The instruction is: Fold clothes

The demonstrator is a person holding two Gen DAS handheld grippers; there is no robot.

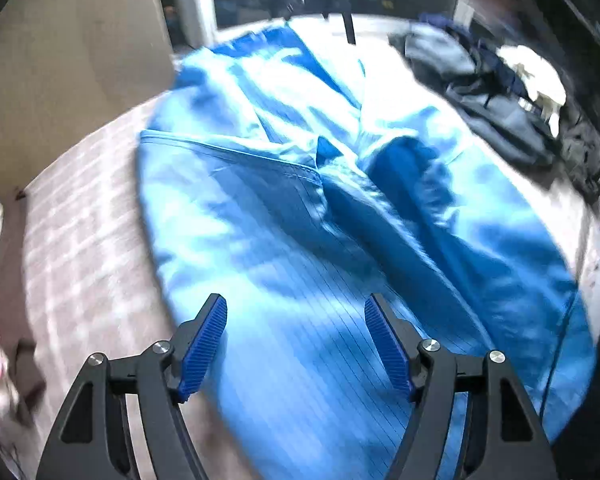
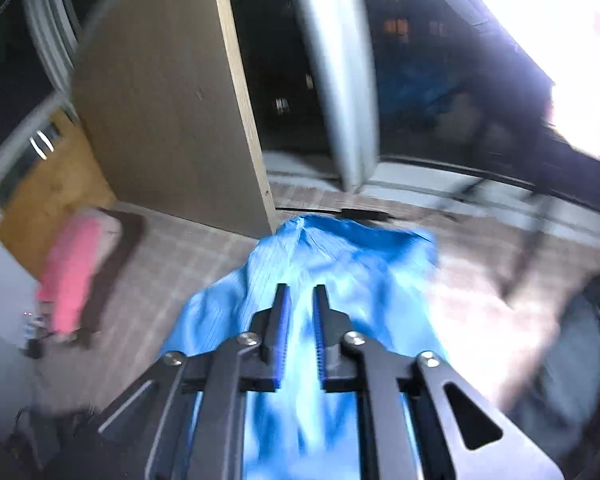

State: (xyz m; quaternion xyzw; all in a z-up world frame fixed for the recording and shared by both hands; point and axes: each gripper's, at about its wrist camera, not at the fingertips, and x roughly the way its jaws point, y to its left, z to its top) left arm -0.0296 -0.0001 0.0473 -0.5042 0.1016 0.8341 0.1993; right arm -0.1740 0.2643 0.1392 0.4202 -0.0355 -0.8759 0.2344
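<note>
While the blue garment (image 1: 284, 184) lies spread across the bed (image 1: 80, 220), reaching its far edge, the left gripper (image 1: 296, 312) hovers released; the right gripper (image 2: 300, 300) (narrowly parted) grips nothing.

Both views are smeared by motion blur, the right wrist's more heavily: its wooden panel (image 2: 168, 92) and window frame (image 2: 340, 76) streak, and only the gripper stays sharp. A blown-out white glare fills its upper right corner (image 2: 572, 52). In the left wrist view strong light washes the blue cloth (image 1: 300, 200) to near white at its far end, with soft shadows in the folds. Fisheye bending curves the edges, and the corners go black.
</note>
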